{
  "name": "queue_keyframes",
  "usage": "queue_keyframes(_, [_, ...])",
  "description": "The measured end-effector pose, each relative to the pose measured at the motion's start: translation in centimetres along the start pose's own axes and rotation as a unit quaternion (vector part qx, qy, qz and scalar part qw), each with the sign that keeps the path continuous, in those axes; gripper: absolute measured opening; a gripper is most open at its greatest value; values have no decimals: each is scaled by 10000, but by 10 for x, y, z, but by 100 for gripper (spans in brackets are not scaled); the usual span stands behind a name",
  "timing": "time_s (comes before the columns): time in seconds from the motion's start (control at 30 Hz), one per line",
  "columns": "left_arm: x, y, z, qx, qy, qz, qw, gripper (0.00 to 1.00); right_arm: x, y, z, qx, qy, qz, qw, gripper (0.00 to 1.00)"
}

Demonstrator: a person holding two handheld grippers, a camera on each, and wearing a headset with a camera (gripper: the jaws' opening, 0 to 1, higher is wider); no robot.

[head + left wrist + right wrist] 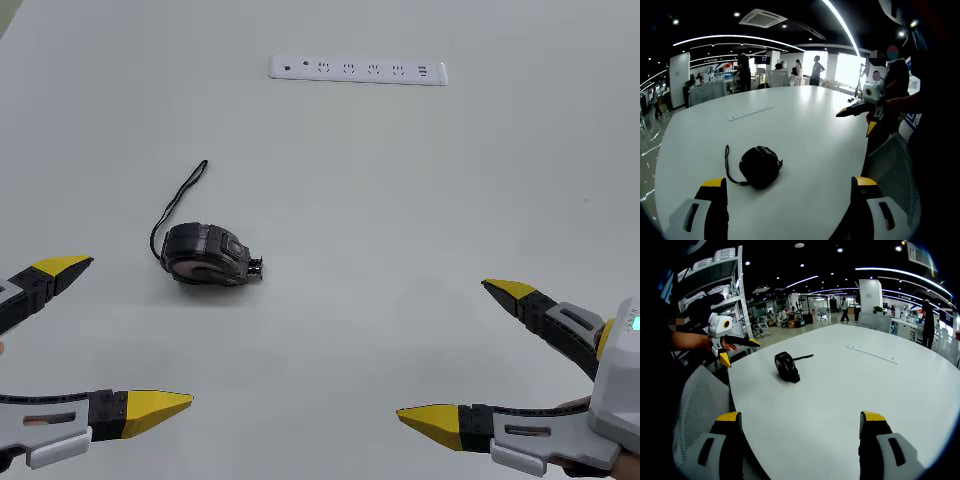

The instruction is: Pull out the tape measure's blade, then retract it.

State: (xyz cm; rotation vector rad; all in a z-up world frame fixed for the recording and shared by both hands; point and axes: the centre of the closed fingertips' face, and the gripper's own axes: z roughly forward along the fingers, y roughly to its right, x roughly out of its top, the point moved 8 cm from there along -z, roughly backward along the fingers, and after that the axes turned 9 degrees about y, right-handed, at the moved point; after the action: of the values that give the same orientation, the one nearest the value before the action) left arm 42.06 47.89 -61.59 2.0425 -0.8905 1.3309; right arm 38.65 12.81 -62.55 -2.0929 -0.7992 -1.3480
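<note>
While the dark grey, rounded plastic tape measure (205, 255) lies on the white tabletop (400, 200), its thin black wrist cord (178, 205) trailing away behind it, it sits near the yellow-tipped left gripper (120, 335) and well apart from the yellow-tipped right gripper (452, 350). Both grippers hover with jaws spread wide, gripping nothing. A long white power strip (358, 70) lies farther back.

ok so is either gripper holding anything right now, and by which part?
Nothing is held. The left gripper and the right gripper are both open and empty. The tape measure lies on the table, apart from both.
</note>
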Motion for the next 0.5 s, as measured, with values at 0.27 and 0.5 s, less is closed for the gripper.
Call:
queue_keyframes(0.27, [-1, 0, -2, 19, -25, 27, 10000, 100, 2, 1, 0, 10, 9, -50, 10000, 100])
queue_keyframes(0.5, [2, -2, -2, 12, -48, 81, 10000, 100, 4, 2, 1, 21, 6, -103, 9999, 100])
